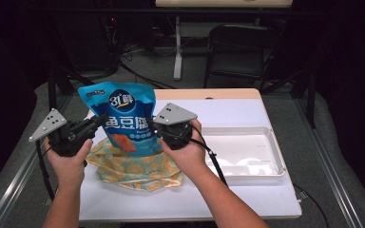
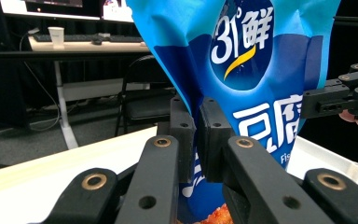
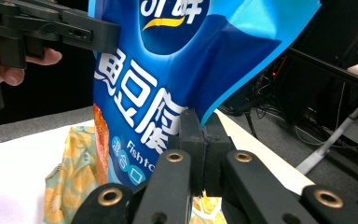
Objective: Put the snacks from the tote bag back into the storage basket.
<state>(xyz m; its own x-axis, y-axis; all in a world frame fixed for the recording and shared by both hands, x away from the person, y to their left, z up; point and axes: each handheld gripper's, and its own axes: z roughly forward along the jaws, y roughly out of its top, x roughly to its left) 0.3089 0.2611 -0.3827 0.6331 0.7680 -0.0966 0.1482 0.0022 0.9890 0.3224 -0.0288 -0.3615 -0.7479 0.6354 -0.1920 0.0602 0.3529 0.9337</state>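
A blue snack bag [image 1: 123, 116] with white lettering stands upright above the white table, held from both sides. My left gripper [image 1: 100, 119] is shut on the bag's left edge; in the left gripper view the jaws pinch the blue bag [image 2: 251, 70] at my left gripper [image 2: 196, 140]. My right gripper [image 1: 156, 127] is shut on the bag's right edge; the right gripper view has the jaws closed on the blue bag [image 3: 168, 74] at my right gripper [image 3: 204, 140]. A yellow and teal patterned bag [image 1: 138, 168] lies flat under the blue one.
A white tray [image 1: 266, 147] sits on the right part of the table [image 1: 228, 194]. A black chair [image 1: 237, 52] and a desk leg [image 1: 177, 47] stand beyond the far edge. The table's left edge has a grey rail [image 1: 14, 180].
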